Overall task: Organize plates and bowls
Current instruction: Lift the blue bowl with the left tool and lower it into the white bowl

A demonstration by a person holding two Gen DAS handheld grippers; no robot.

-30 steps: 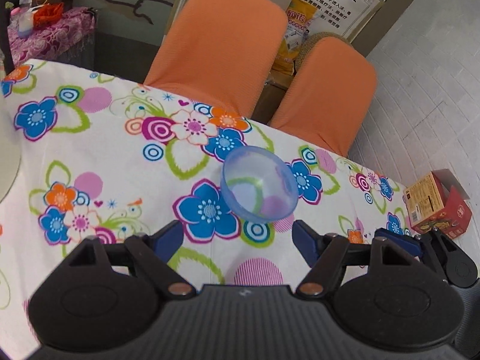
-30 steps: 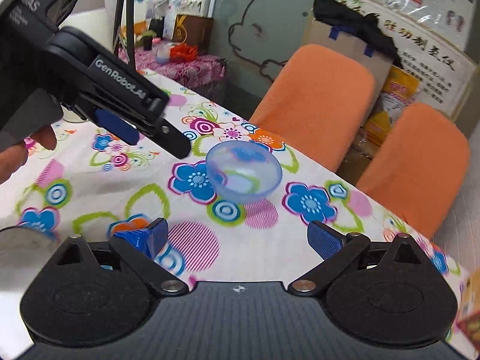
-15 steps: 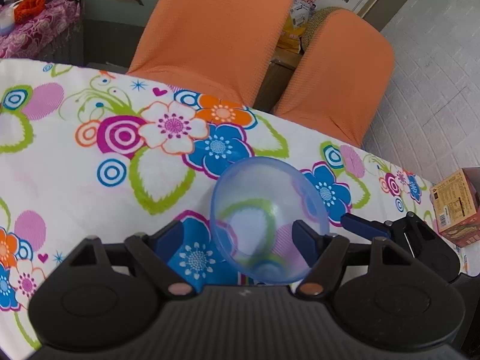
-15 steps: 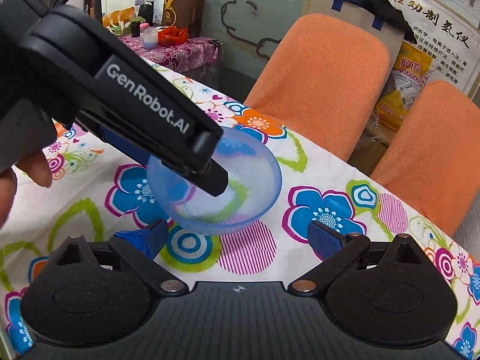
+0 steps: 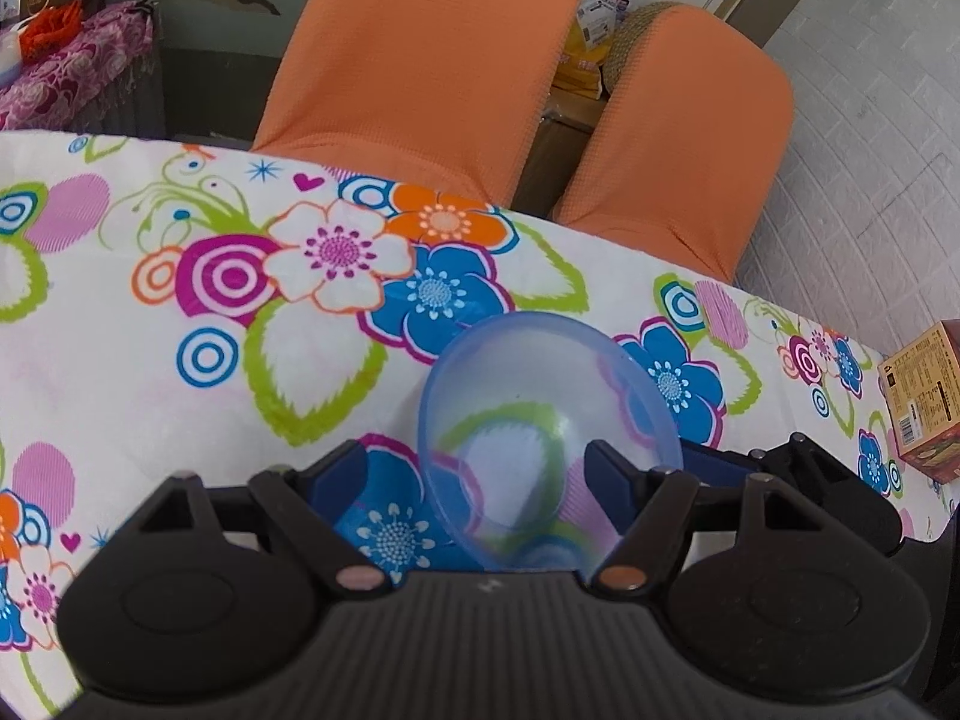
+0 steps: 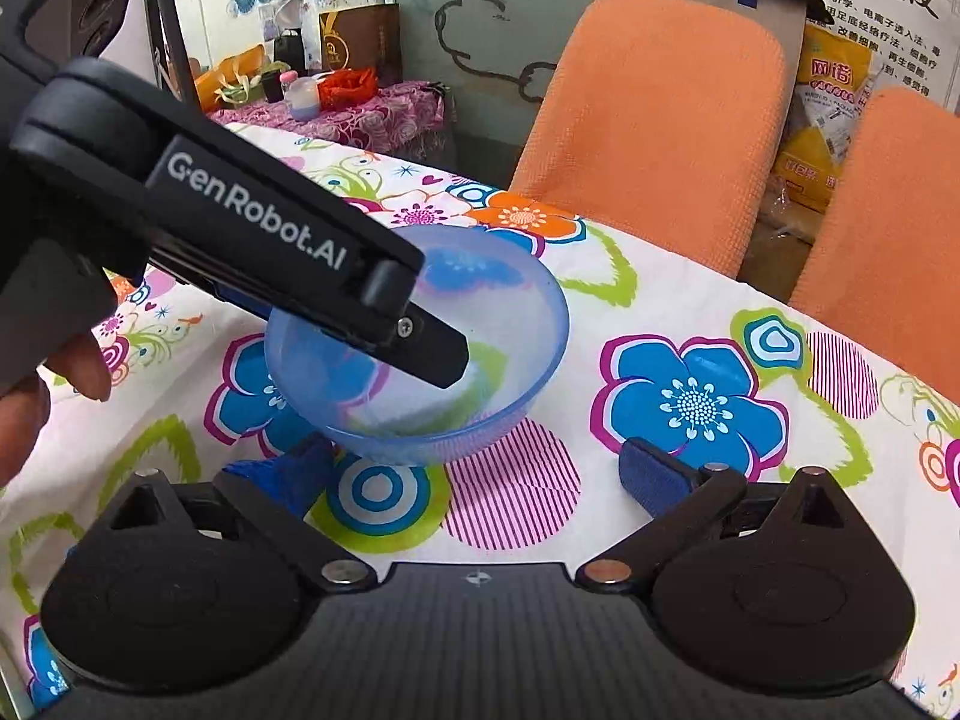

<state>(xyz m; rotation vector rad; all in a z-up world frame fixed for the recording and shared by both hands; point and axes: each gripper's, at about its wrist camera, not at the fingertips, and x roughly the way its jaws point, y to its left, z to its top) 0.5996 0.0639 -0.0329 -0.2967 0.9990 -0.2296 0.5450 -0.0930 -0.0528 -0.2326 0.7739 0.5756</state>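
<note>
floral tablecloth [image 5: 180, 408], clear blue bowl [image 5: 540, 438] straddled by spread-jawed left hand-held gripper [image 5: 474, 474], right hand-held gripper [image 6: 480, 474] released just beside

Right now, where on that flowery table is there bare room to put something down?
Free cloth lies left of the blue bowl, toward the far table edge by the orange chairs, and right of the bowl in the right view. Crowded: the bowl itself, with the left gripper straddling its rim and the right gripper close.

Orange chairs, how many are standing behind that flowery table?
2. One orange chair sits at the table's far edge; the second orange chair is right beside it, nearer the white brick wall. Others may be out of view.
</note>
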